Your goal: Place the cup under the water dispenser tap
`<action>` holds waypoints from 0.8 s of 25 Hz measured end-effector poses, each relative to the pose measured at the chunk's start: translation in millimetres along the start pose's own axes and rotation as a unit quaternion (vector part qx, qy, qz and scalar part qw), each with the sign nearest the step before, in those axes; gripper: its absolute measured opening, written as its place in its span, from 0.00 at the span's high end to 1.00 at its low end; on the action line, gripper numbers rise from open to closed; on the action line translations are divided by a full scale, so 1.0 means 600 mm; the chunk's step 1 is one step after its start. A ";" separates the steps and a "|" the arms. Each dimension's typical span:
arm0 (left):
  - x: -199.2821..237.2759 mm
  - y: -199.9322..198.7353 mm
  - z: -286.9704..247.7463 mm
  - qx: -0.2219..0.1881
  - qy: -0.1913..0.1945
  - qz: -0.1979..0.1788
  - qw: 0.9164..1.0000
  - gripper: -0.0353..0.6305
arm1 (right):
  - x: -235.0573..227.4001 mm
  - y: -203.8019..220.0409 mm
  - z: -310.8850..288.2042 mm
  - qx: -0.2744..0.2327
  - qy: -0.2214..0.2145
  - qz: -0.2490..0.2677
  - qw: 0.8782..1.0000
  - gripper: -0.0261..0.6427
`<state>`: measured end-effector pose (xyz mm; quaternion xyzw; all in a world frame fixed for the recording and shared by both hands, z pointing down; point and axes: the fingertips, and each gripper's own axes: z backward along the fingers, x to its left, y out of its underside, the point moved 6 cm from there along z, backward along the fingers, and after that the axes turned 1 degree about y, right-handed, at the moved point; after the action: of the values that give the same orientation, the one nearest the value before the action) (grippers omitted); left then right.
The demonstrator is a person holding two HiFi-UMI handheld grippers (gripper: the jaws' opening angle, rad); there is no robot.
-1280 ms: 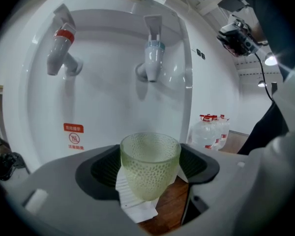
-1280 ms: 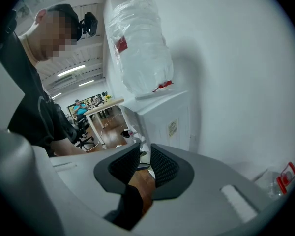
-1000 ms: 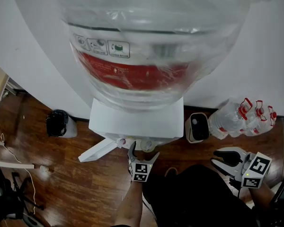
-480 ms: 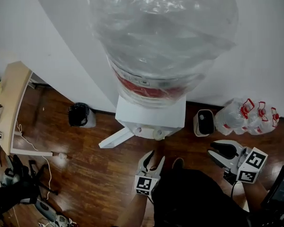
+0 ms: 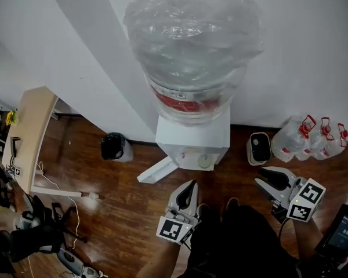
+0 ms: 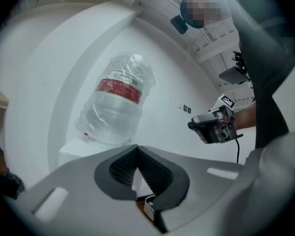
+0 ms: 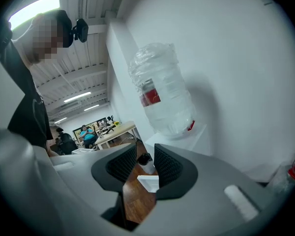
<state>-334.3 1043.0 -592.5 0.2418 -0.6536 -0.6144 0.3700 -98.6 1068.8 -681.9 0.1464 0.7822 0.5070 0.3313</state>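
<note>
Left gripper (image 5: 191, 184) clenched on nothing, right gripper (image 5: 260, 178) opening, empty too. Prob bc the cup (image 5: 204, 162) looks parked under the water dispenser (image 5: 192, 136) tap already, tho it's tiny. Both hang near, not touching it.

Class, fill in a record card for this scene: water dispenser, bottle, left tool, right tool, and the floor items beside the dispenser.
water dispenser: white, upright
bottle: large, clear, red label, plastic-wrapped, seated on top of the dispenser
left tool: shut, nothing held
right tool: jaws opening, nothing between them
floor items: black bin at the dispenser's left in the head view; spare water bottles at its right
</note>
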 end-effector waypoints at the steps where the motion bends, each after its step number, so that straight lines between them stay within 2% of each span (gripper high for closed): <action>1: -0.005 -0.009 0.004 -0.001 -0.001 -0.003 1.000 0.91 | 0.005 0.000 0.004 -0.001 -0.003 0.003 1.000 0.79; 7: -0.042 -0.076 0.017 -0.011 -0.030 -0.037 0.999 0.91 | 0.015 -0.027 0.038 -0.024 -0.014 0.022 0.999 0.81; 11: -0.068 -0.115 0.021 -0.013 -0.037 -0.043 0.998 0.91 | 0.011 -0.050 0.061 -0.045 -0.005 0.034 0.998 0.96; 13: -0.080 -0.130 0.024 -0.014 -0.033 -0.047 0.998 0.91 | 0.007 -0.054 0.067 -0.048 -0.001 0.040 0.998 0.96; 15: -0.088 -0.141 0.026 -0.020 -0.019 -0.043 0.999 0.91 | 0.007 -0.056 0.066 -0.048 -0.002 0.054 0.997 0.96; 18: -0.106 -0.150 0.025 -0.041 0.034 -0.015 0.998 0.91 | 0.012 -0.059 0.064 -0.043 -0.010 0.072 0.996 0.96; 20: -0.111 -0.152 0.022 -0.032 0.034 -0.018 0.999 0.91 | 0.016 -0.060 0.061 -0.044 -0.016 0.076 0.996 0.96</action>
<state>-316.7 1090.5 -694.2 0.2624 -0.6163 -0.6327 0.3887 -77.7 1083.7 -727.5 0.1989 0.7402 0.5623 0.3103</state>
